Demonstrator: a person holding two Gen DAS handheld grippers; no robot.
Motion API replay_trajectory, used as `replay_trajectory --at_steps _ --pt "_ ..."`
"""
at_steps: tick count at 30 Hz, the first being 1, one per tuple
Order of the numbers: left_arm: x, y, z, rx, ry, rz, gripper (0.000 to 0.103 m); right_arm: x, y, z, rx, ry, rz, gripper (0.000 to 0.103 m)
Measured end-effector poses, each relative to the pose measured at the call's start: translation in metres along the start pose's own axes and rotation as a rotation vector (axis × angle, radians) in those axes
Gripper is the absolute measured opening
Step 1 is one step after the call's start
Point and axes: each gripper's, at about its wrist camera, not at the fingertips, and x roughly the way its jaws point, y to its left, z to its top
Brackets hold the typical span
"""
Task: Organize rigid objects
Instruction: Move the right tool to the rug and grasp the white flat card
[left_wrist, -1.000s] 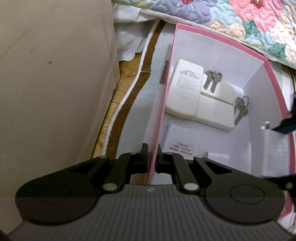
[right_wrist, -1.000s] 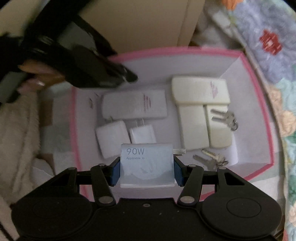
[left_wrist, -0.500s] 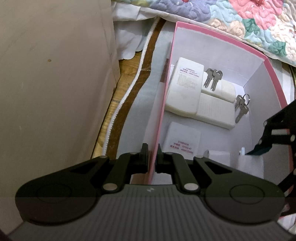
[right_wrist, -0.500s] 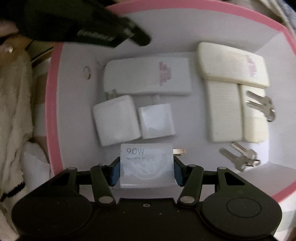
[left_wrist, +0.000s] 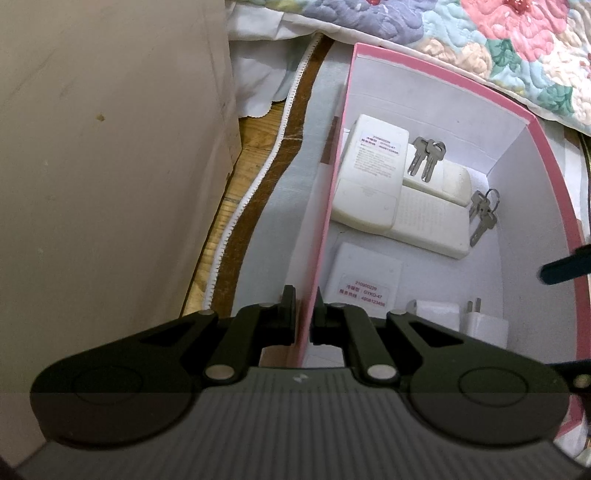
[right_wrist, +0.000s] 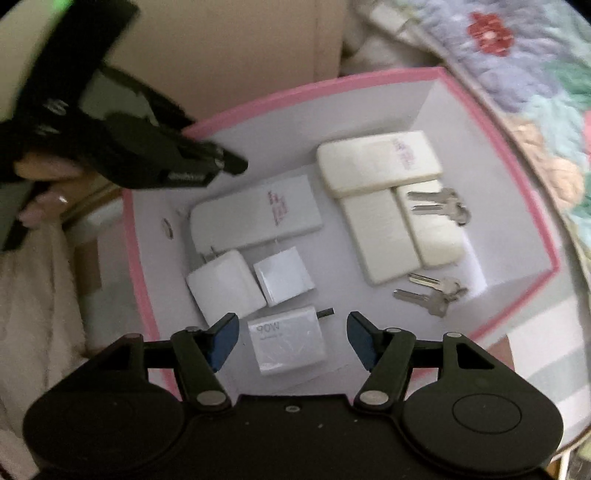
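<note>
Right tongs (right_wrist: 291, 338) now spread, 90W charger (right_wrist: 286, 345) released; left tongs (left_wrist: 303, 318) still pinching box wall (left_wrist: 325, 236).

The right gripper (right_wrist: 291, 341), previously clamped on the 90W charger (right_wrist: 286, 343), now stands with fingers spread wide. The charger lies released on the floor of the pink box (right_wrist: 517, 162), just beside two smaller white chargers (right_wrist: 225, 288).

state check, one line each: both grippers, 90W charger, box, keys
left gripper: shut on the pink box's side wall.
right gripper: open, empty, fingers either side of the charger.
90W charger: lying in the box, released.
pink box: open, no lid on.
key bunches: two, lying flat.
</note>
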Motion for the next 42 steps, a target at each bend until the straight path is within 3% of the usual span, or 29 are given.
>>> replay_trajectory --at_steps 5,20,32,36,42 --pt "-0.001 -0.003 0.001 0.008 0.002 0.008 0.007 -0.030 0.000 -0.011 0.092 -0.100 -0.010 0.070" --pt "0.003 -0.006 0.001 0.023 0.012 0.019 0.006 -0.072 0.010 -0.077 0.323 -0.206 -0.117 0.071" --pt "-0.001 -0.008 0.001 0.037 0.008 0.031 0.006 -0.059 -0.026 -0.138 0.524 -0.202 -0.234 0.071" --pt "-0.001 -0.009 0.001 0.036 0.008 0.032 0.006 -0.050 -0.037 -0.161 0.566 -0.253 -0.261 0.071" --pt "-0.001 -0.008 0.001 0.038 0.007 0.035 0.006 -0.033 -0.066 -0.211 0.652 -0.398 -0.445 0.073"
